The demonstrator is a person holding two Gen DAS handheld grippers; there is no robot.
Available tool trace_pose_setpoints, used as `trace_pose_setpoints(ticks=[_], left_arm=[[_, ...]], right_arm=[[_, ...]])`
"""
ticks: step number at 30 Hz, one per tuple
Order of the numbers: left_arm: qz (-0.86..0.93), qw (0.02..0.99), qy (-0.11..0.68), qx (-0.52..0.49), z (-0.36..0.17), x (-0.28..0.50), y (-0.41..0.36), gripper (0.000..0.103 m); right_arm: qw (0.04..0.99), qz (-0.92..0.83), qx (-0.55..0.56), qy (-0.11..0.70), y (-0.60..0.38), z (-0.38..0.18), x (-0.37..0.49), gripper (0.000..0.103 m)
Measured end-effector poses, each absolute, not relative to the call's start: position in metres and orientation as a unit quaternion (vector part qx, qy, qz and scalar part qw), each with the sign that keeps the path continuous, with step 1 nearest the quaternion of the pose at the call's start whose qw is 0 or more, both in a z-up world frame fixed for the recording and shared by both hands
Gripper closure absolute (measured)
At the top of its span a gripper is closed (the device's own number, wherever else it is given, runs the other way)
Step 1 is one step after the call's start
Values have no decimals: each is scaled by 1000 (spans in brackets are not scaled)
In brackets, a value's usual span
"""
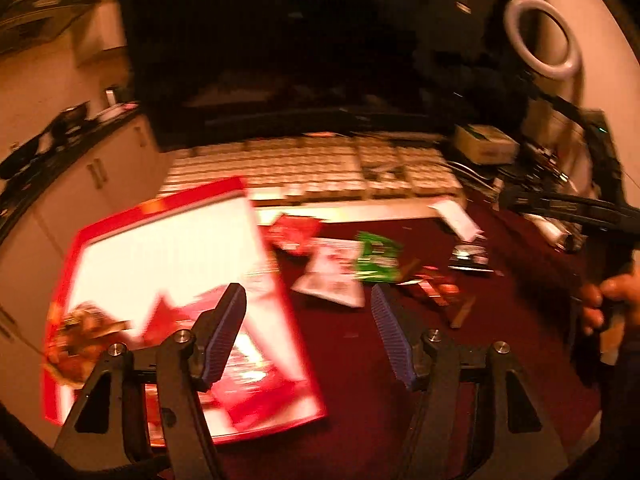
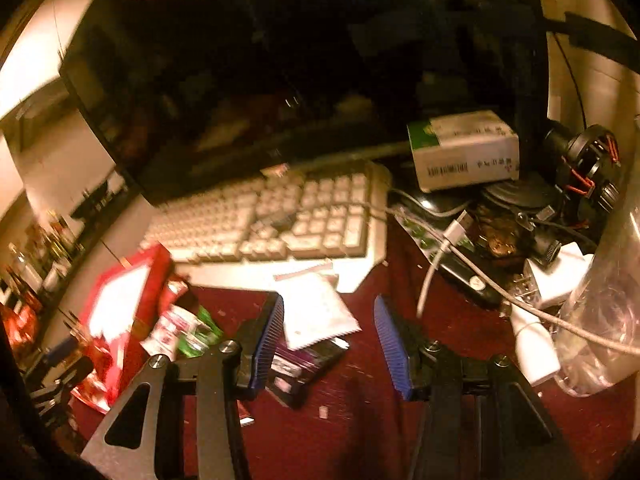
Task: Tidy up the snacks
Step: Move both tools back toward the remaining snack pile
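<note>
**Snacks still scattered, both grippers empty**

Left wrist view: the left gripper (image 1: 308, 300) hangs over the dark red tabletop (image 1: 360, 360) with its blue ribbed pads standing moderately apart and nothing between them. Under its left finger lies a large flat red-and-white box (image 1: 168, 264), apparently open and showing a pale inside with a few red wrappers at its near end. Beyond the fingers, loose packets lie strewn on the table: a small red packet (image 1: 292, 234), a white-and-red sachet (image 1: 332, 276), a green foil packet (image 1: 378, 258) and a thin brown-red bar (image 1: 432, 290). A person's hand (image 1: 612, 300) grips the other tool at the right edge.

Right wrist view: the right gripper (image 2: 328, 332) is likewise parted and empty. Between and just under its fingers sit a white crimped sachet (image 2: 316, 312) and a dark purple packet (image 2: 308, 364). A beige keyboard (image 2: 280, 220) lies behind.

Judging by this, sorting has barely begun: most snacks remain loose outside the box.
</note>
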State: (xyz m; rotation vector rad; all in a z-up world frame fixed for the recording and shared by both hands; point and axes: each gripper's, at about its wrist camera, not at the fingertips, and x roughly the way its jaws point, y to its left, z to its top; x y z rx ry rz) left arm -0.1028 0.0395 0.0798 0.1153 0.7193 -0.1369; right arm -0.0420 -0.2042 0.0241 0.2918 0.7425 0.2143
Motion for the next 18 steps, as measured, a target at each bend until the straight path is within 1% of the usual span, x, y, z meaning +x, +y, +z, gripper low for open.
trace_pose_setpoints(ticks=[6,8,9,12,13,15,16,18], left_arm=[[-90,913,392,70,63,-87,-13,38],[-86,906,409,62,56,-82,-22,38],[-83,904,416,55,53,-80,-24,38],[-72,900,428,39,47,-77,-26,38],[-70,900,429,36,47,-76,-26,38],[-66,899,431,25,47,-76,-25,38],[-66,899,432,22,46,-76,-27,38],[-63,896,439,18,43,-75,-31,32]], right_arm=[[894,118,124,414,-188,12,-20,53],[889,120,107,428,-177,11,-10,39],[882,122,97,444,-170,8,-1,37],[872,126,74,466,-154,1,14,36],[873,118,58,469,-149,-2,18,34],[874,106,38,472,-145,-9,21,34],[878,107,38,465,-146,-15,20,36],[885,100,29,453,-146,-16,14,56]])
